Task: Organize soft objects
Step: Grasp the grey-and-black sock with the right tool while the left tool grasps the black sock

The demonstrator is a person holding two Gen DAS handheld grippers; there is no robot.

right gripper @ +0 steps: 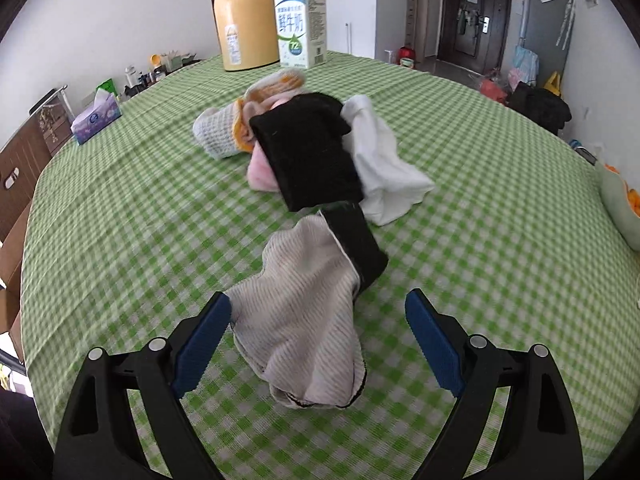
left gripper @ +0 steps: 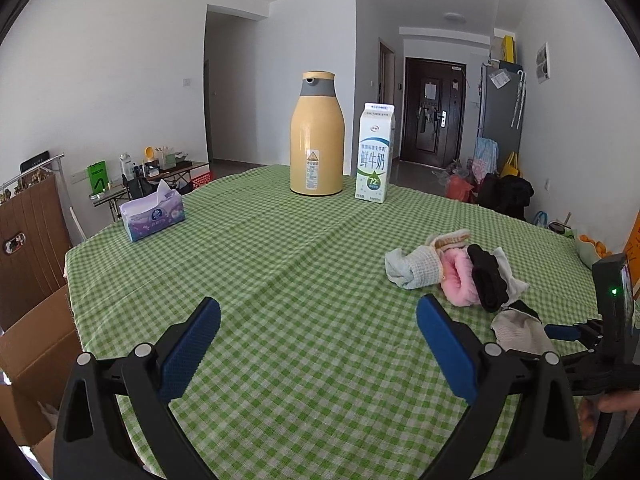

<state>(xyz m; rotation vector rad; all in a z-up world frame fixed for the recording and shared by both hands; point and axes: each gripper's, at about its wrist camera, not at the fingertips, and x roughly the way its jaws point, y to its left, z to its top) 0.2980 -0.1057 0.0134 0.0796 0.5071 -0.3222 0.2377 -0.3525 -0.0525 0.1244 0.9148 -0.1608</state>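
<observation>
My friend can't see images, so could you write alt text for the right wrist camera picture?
An open right gripper straddles a grey sock with a black cuff on a green checked tablecloth. Behind lies a pile of socks; farther back stand a yellow flask and a milk carton.

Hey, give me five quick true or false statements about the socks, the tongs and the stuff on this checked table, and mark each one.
1. The right tongs are open, with the grey ribbed sock with a black cuff lying between their tips. True.
2. The left tongs are shut on the fluffy pink sock. False: they are open over bare green checked tablecloth.
3. The tall yellow thermos jug lies on its side. False: it stands upright.
4. The white milk carton stands beside the jug. True.
5. The purple tissue box sits on top of the sock pile. False: it sits apart, near the table's far left edge.
</observation>
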